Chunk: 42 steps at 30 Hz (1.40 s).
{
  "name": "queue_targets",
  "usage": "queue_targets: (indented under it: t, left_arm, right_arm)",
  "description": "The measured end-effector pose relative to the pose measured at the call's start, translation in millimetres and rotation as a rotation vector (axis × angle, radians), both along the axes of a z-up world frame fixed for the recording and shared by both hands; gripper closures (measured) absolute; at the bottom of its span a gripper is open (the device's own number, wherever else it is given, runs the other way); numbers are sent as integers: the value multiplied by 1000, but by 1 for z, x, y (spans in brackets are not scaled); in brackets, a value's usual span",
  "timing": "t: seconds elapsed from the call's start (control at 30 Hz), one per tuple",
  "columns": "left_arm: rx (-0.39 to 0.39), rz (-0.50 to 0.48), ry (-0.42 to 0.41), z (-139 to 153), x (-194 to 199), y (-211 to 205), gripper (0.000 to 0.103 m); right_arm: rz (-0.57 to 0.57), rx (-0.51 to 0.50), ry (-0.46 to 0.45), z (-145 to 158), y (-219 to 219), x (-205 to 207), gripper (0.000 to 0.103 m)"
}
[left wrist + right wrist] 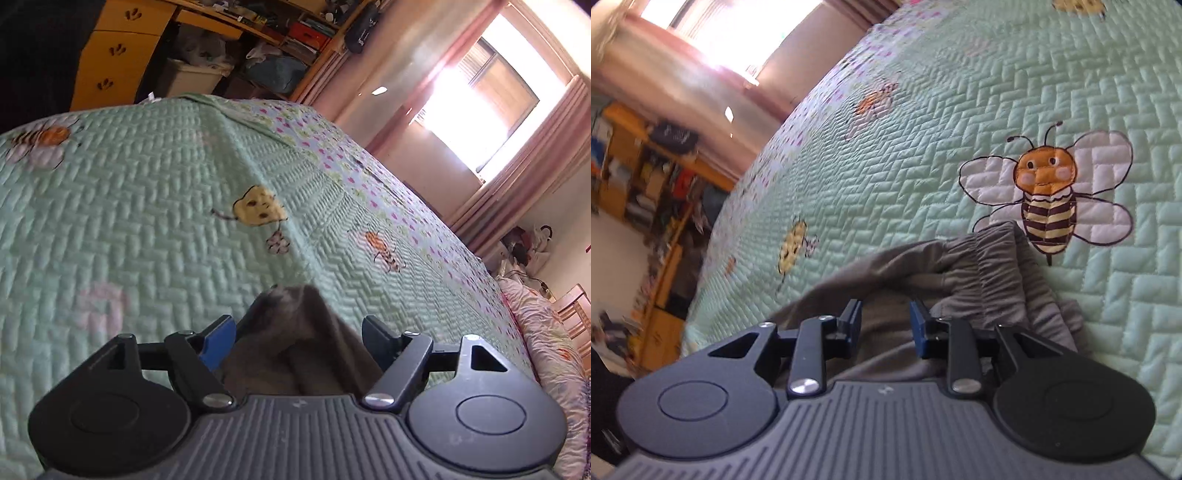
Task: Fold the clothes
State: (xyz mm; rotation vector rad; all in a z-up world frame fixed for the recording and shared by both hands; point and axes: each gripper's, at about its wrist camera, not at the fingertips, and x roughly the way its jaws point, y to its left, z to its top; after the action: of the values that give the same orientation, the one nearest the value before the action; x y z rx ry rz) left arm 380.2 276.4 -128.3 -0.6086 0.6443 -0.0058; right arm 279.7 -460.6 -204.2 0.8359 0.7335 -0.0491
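A: Grey trousers [964,273] are seen lying crumpled on the green quilted bedspread [147,206], and a bunched part of the cloth [299,343] is seen between the fingers of the left gripper [299,332]. Is anything held there?

B: No grip can be made out. The jaws stand wide, the cloth rises in the gap between them, and the blue pad [218,341] is not pressed on it. No pinch is seen.

A: And further right?

B: The right gripper [886,326] is seen with its jaws partly apart over a flat stretch of the same fabric. Nothing is clamped. The gathered elastic waistband [993,254] lies just beyond it, next to the embroidered bee [1049,199].

A: How is the garment expected to handle?

B: It is judged light, soft and limp. No shape will be kept, and sagging and creasing are to be expected when it is lifted. Slipping is thought unlikely on the quilting.

A: Where should hold be taken?

B: The waistband is probably best for the right, being thick and firm. A leg hem or outer seam is suggested for the left, so the cloth can be drawn flat.
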Motion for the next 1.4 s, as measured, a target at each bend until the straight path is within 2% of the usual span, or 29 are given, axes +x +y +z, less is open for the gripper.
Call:
queue_targets:
  t: [0.1, 0.17, 0.23, 0.3, 0.37, 0.47, 0.57, 0.63, 0.8, 0.9, 1.0, 1.07, 1.13, 1.17, 1.23, 1.3, 1.4]
  left_arm:
    - [-1, -21, 29, -15, -9, 1, 25]
    - [12, -21, 34, -25, -11, -2, 25]
    - [23, -3, 35, -35, -10, -6, 23]
    - [37, 45, 47, -44, -7, -6, 23]
    - [27, 101, 42, -51, -7, -3, 23]
    - [-14, 122, 33, -60, -3, 0, 22]
    - [-47, 69, 49, -67, 3, -10, 22]
    - [-63, 40, 53, -72, 7, -19, 21]
    - [-80, 39, 52, -86, 22, -30, 14]
    - [-80, 50, 40, -89, 28, -37, 15]
    - [-84, 52, 39, -90, 34, -39, 24]
    - [-79, 56, 44, -91, 38, -39, 39]
    - [-83, 62, 61, -93, 43, -37, 73]
    - [-89, 63, 71, -95, 45, -37, 80]
    - [-62, 67, 75, -95, 48, -39, 89]
    - [0, 73, 56, -86, 44, -47, 93]
    - [17, 95, 2, -65, 19, -49, 95]
  right_arm:
    - [29, -51, -60, 10, 19, -27, 70]
    - [92, -80, -119, 16, 37, -48, 70]
    - [135, -152, -172, 20, 63, -70, 67]
    - [148, -201, -188, 17, 84, -90, 66]
    - [143, -185, -195, 11, 95, -108, 66]
    - [120, -113, -193, 1, 99, -128, 66]
    - [156, -5, -198, -10, 99, -134, 63]
    - [184, 51, -200, -15, 104, -136, 58]
    - [236, 52, -210, -17, 122, -126, 57]
    - [213, 45, -209, -18, 124, -124, 57]
    - [180, 55, -207, -21, 122, -127, 57]
    - [173, 51, -206, -23, 122, -127, 57]
    - [174, 43, -211, -21, 124, -127, 57]
    - [174, 41, -216, -20, 125, -127, 57]
    - [169, 38, -225, -19, 126, -126, 57]
    - [139, 44, -228, -20, 124, -127, 57]
    - [42, 41, -215, -21, 111, -136, 57]
